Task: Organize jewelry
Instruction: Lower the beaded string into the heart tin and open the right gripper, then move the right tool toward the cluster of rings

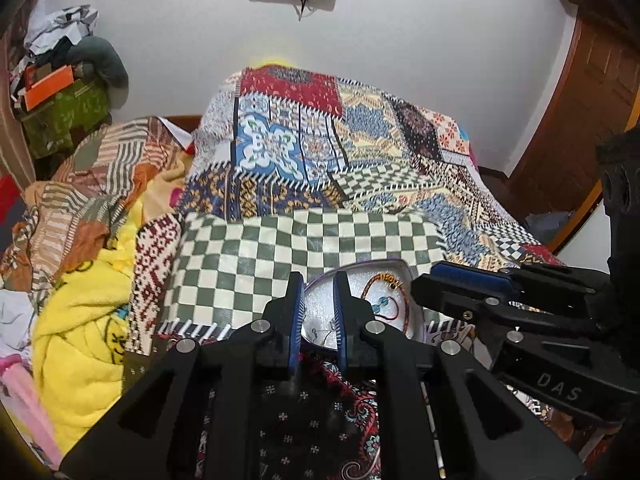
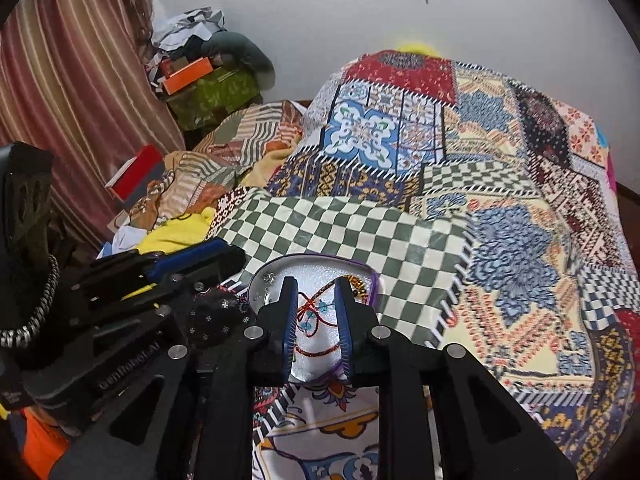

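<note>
A shallow silver tray (image 1: 400,270) (image 2: 320,264) with a purple rim lies on the patchwork bedspread. In it lie a red beaded necklace (image 1: 402,300) (image 2: 316,326) with turquoise beads, an orange-black beaded piece (image 2: 358,284) at the far rim, and small silver earrings (image 1: 320,334) (image 2: 267,280). My left gripper (image 1: 318,308) hovers open and empty over the tray's near left part. My right gripper (image 2: 316,316) hovers open over the necklace, jaws either side of it, holding nothing. Each gripper shows in the other's view, the right one (image 1: 460,280) and the left one (image 2: 192,260).
The patchwork quilt (image 2: 500,200) covers a raised mound behind the tray. Crumpled cloths and a yellow blanket (image 1: 84,320) lie left. A cluttered pile with an orange box (image 2: 188,74) stands by the striped curtain (image 2: 72,92). A red box (image 2: 134,174) lies on the bed's left.
</note>
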Demonstrator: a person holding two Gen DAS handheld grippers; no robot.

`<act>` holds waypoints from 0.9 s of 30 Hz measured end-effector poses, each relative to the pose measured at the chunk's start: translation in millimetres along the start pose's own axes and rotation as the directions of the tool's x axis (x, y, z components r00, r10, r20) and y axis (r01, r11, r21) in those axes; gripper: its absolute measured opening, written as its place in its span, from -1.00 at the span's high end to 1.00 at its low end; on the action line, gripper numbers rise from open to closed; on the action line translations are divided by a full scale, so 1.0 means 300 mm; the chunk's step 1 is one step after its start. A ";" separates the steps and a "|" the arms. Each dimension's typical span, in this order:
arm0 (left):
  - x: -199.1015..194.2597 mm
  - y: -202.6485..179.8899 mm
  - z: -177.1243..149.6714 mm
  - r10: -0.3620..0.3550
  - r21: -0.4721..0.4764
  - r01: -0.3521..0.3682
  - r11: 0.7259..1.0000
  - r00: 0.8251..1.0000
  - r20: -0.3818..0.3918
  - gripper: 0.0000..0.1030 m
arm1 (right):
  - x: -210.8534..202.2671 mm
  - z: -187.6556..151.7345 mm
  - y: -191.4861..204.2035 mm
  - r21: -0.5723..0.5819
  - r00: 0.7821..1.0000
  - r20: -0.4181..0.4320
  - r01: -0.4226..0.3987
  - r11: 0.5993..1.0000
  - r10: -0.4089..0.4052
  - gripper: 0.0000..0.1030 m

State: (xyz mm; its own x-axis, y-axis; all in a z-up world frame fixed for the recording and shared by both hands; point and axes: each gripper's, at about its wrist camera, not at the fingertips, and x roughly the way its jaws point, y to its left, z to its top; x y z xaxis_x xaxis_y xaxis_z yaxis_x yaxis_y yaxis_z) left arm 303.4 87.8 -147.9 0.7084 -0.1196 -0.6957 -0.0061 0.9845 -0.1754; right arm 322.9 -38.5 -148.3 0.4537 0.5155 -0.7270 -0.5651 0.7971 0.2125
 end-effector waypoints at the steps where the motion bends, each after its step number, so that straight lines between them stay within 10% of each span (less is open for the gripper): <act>1: -0.015 -0.003 0.005 0.001 0.003 -0.001 1.000 1.000 0.008 0.76 | -0.018 0.001 0.002 -0.003 1.000 0.010 0.009 1.000 -0.009 0.67; 13: -0.231 -0.113 0.007 0.008 0.090 -0.018 0.996 0.994 0.109 0.25 | -0.265 -0.043 -0.014 -0.010 0.990 0.118 0.080 0.997 -0.079 0.62; 16: -0.266 -0.149 -0.010 0.002 0.112 -0.015 0.994 0.993 0.117 0.17 | -0.316 -0.072 -0.036 0.004 0.986 0.132 0.102 0.995 -0.102 0.32; 27: -0.269 -0.280 -0.108 -0.057 0.155 0.049 0.987 0.997 0.046 0.02 | -0.425 -0.201 -0.120 0.052 0.975 0.129 0.174 0.983 -0.179 0.22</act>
State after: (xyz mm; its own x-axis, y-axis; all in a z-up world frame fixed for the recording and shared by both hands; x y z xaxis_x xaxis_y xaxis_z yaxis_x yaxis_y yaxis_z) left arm 223.9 10.7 -99.8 0.7393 -0.1695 -0.6517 0.1383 0.9854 -0.0995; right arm 243.7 -151.8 -102.5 0.6326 0.4006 -0.6628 -0.4411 0.8898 0.1168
